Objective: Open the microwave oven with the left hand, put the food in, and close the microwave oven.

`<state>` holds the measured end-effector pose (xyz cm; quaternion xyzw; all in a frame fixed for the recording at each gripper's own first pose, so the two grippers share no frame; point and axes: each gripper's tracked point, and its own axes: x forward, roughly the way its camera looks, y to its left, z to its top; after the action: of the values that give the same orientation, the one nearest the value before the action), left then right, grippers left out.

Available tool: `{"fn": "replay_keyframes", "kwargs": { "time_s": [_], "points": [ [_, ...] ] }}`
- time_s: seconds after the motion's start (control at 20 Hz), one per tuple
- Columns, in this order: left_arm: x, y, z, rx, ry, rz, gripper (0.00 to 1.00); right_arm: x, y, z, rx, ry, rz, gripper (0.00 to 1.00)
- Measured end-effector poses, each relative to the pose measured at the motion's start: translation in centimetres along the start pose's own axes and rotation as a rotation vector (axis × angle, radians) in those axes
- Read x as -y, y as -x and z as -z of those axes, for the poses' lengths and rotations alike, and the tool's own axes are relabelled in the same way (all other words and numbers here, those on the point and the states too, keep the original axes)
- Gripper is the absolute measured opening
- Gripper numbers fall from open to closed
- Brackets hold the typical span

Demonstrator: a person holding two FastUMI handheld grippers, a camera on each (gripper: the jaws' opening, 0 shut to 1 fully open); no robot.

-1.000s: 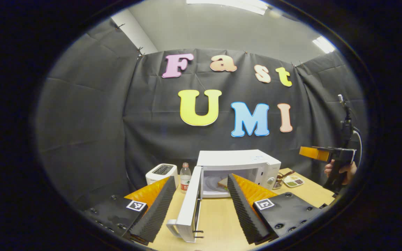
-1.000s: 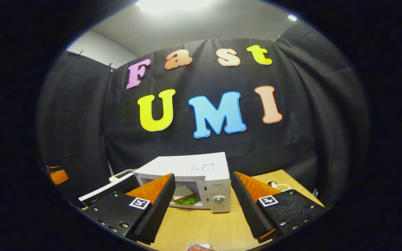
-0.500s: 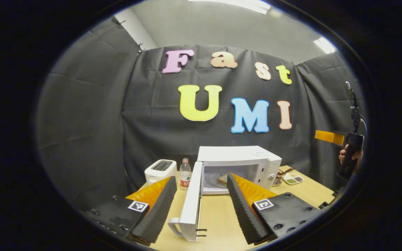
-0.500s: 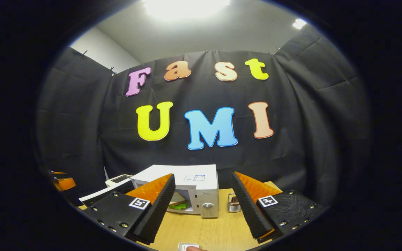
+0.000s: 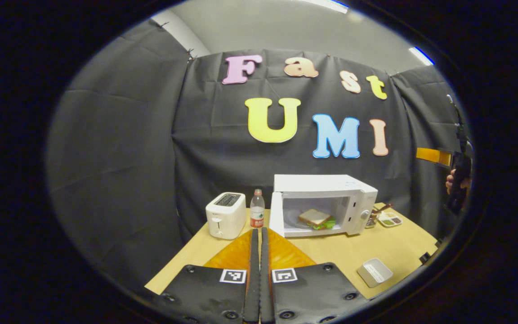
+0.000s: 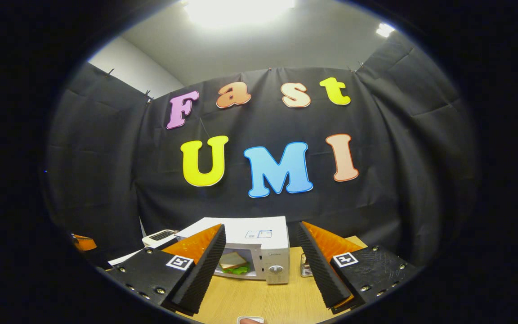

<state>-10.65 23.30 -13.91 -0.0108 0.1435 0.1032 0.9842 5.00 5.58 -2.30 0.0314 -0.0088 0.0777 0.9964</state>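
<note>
- Left gripper (image 5: 259, 252): fingers pressed together, holding nothing, back from the microwave (image 5: 326, 204).
- Sandwich (image 5: 315, 218) sits inside the cavity, at 1 o'clock from the left gripper.
- Door (image 5: 277, 217) open, edge-on at cavity's 9 o'clock.
- Right gripper (image 6: 261, 265): spread wide, empty.
- Judgement: only closing remains; the left gripper should reach for the door and swing it shut.

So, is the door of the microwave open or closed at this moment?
Open. In the left gripper view the microwave cavity is exposed, with the sandwich visible inside, and the door is swung out at its left edge.
</note>
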Motion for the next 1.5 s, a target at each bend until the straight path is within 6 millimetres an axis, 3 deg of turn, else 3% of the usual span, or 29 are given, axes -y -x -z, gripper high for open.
{"fn": "replay_keyframes", "kwargs": {
  "time_s": [0.1, 0.25, 0.6, 1.1, 1.35, 1.5],
  "points": [
    [-1.3, -0.5, 1.3, -0.021, 0.023, 0.005, 0.06, 0.4, 0.1, -0.1, 0.003, 0.005, 0.005, 0.96],
    [-2.4, -2.0, 4.7, -0.094, 0.032, 0.024, 0.06, 0.8, 0.1, -0.2, 0.004, 0.008, 0.014, 0.96],
    [0.9, -3.3, 8.4, -0.191, -0.014, 0.116, 0.07, 2.3, 0.0, -0.5, 0.005, 0.020, 0.040, 0.96],
    [13.5, -4.4, 8.5, -0.221, -0.016, 0.353, 0.07, 5.8, -0.1, -0.8, 0.009, 0.012, 0.094, 0.97],
    [20.0, -7.3, 7.7, -0.228, -0.044, 0.471, 0.07, 9.2, 0.6, -1.2, 0.021, 0.019, 0.154, 0.96],
    [22.6, -8.9, 7.3, -0.232, -0.068, 0.519, 0.06, 11.5, 0.8, -1.4, 0.020, 0.006, 0.198, 0.96]
  ]
}}
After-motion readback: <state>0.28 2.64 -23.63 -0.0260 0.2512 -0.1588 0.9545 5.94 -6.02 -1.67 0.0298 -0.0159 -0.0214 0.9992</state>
